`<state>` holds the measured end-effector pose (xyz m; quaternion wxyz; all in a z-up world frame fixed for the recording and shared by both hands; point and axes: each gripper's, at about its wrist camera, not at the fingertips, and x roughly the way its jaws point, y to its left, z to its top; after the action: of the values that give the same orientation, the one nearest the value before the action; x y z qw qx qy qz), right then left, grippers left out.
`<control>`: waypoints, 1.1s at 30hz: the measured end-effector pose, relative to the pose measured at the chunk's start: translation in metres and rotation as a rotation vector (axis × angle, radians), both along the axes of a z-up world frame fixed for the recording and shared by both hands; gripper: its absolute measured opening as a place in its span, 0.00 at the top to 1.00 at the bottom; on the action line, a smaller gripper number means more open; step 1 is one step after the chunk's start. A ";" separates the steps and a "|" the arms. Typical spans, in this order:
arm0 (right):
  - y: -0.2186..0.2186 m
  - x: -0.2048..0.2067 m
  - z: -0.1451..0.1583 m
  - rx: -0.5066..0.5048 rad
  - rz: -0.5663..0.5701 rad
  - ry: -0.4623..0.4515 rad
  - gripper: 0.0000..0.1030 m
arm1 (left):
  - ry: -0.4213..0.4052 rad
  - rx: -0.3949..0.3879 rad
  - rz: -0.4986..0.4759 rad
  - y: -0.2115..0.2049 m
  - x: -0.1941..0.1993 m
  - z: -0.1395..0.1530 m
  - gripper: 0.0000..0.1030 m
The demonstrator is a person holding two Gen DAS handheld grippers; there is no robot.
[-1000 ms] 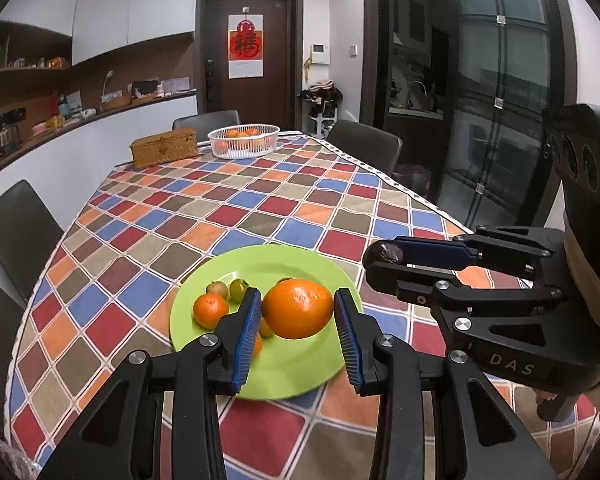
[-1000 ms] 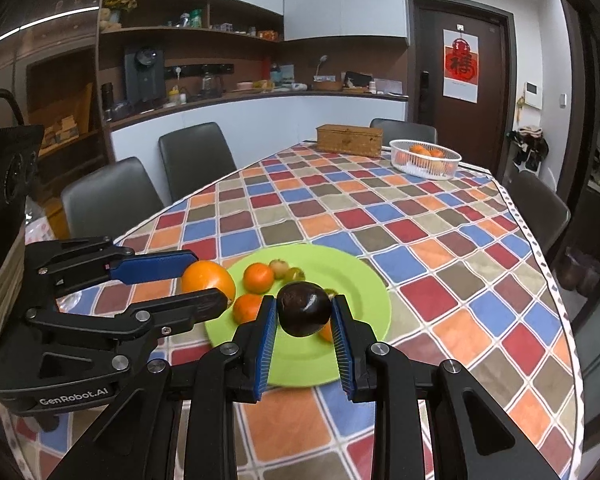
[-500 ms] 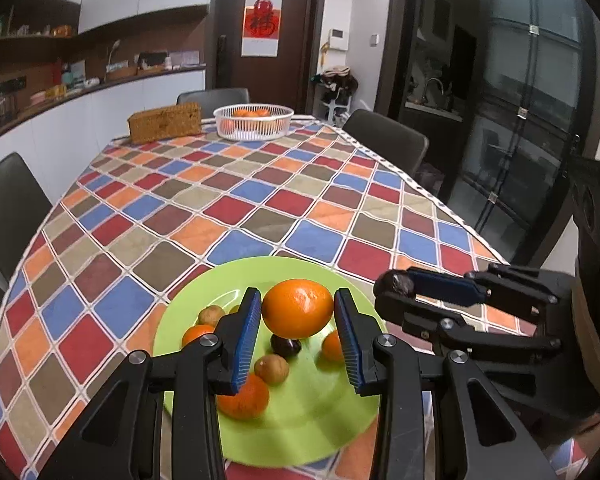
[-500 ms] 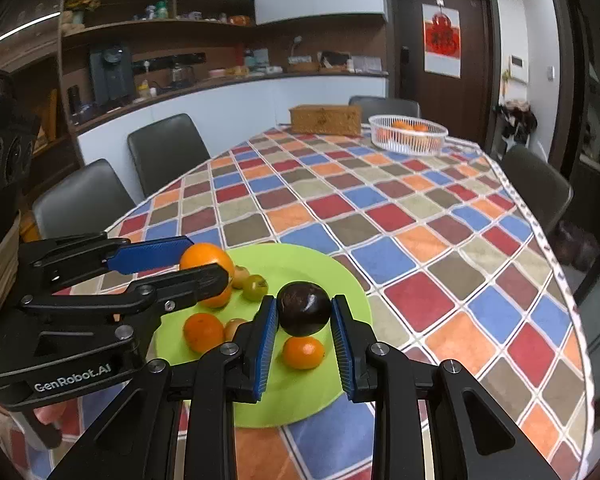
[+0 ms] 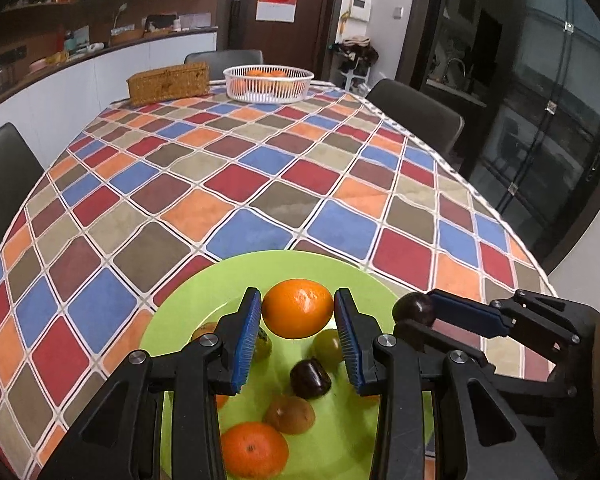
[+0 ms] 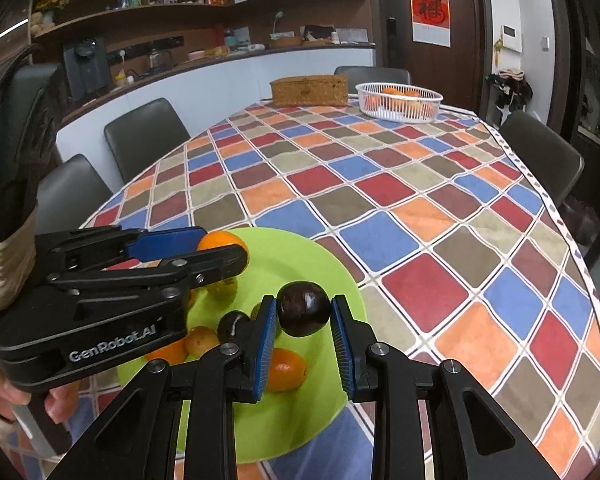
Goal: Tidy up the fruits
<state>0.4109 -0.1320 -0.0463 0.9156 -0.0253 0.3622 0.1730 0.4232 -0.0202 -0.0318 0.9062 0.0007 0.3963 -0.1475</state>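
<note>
Left gripper (image 5: 298, 316) clamps an orange (image 5: 298, 314) above a green plate (image 5: 228, 280) of small fruit; right gripper (image 5: 414, 314) beside it pinches a dark fruit (image 5: 412, 309).

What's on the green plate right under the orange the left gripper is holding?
Under the orange on the green plate: a greenish fruit, a dark plum, a brown fruit. The left gripper hides others.

"GenRobot.AI" on left gripper (image 6: 236, 252) body.

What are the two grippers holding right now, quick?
Left gripper: closed on an orange, held over the green plate.
Right gripper: closed on a dark round fruit, over the same plate.
</note>
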 end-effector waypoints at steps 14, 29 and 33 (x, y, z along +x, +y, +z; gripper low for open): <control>-0.003 -0.003 -0.004 -0.007 -0.008 0.006 0.67 | -0.069 0.092 0.058 0.016 -0.040 0.017 0.58; -0.029 -0.108 0.048 -0.019 -0.088 -0.142 0.29 | -0.246 0.134 0.108 0.017 -0.174 0.065 0.28; -0.035 -0.139 0.059 -0.018 -0.108 -0.172 0.23 | -0.296 0.157 0.142 0.015 -0.207 0.074 0.17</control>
<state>0.2724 -0.1674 0.0131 0.9510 -0.0287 0.2844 0.1175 0.2161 -0.0047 0.0427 0.9599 0.0653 0.2678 -0.0502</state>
